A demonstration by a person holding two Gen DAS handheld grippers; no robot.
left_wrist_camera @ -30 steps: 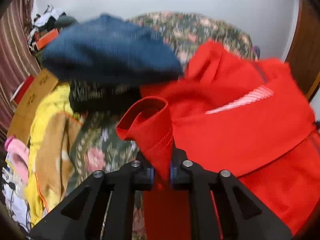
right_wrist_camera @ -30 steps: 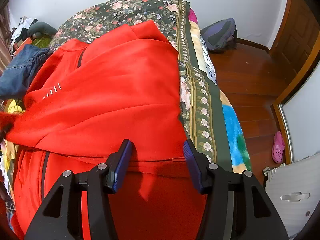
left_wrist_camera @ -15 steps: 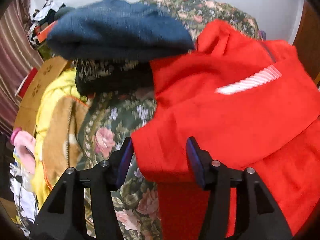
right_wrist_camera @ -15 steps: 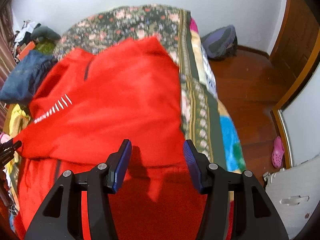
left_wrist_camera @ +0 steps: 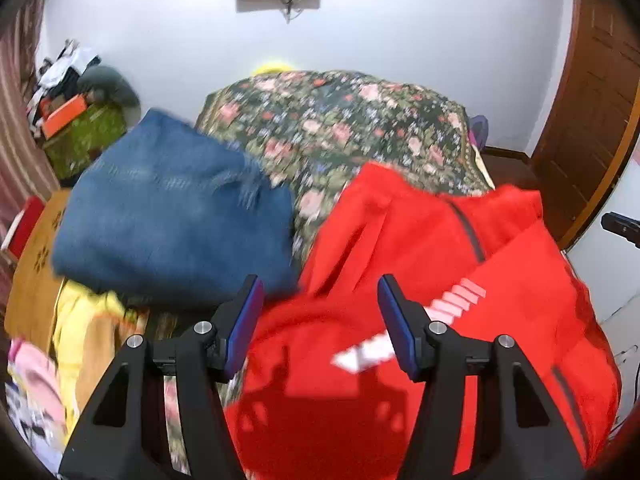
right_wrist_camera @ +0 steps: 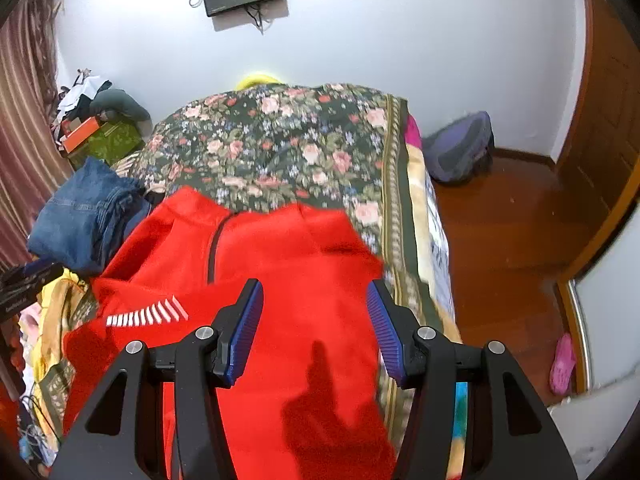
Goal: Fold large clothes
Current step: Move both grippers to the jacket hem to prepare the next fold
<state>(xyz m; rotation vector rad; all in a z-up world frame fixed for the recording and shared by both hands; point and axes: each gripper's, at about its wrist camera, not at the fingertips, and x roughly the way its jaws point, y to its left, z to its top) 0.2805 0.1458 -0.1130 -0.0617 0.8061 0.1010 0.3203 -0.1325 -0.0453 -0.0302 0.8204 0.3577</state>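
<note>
A red zip jacket [left_wrist_camera: 420, 260] with white stripes lies folded on the floral bedspread [left_wrist_camera: 340, 120]. My left gripper [left_wrist_camera: 319, 284] hovers above the jacket's left edge. Its jaws are opening and nothing is between them. In the right wrist view the same jacket [right_wrist_camera: 280, 260] lies flat, its collar toward the far end of the bedspread [right_wrist_camera: 280, 140]. My right gripper [right_wrist_camera: 314, 286] hangs open over the jacket's right half and holds nothing.
Folded blue jeans [left_wrist_camera: 172, 216] sit left of the jacket, over a yellow cloth [left_wrist_camera: 76, 320] and a cardboard box [left_wrist_camera: 32, 272]. Right of the bed are wooden floor [right_wrist_camera: 500, 232], a purple backpack [right_wrist_camera: 460, 152], a pink slipper [right_wrist_camera: 562, 364] and a door [left_wrist_camera: 592, 100].
My left gripper let go of the red fabric fold, opened and rose away from the jacket. My right gripper stayed open and also lifted back, so more of the bed and wall shows.
</note>
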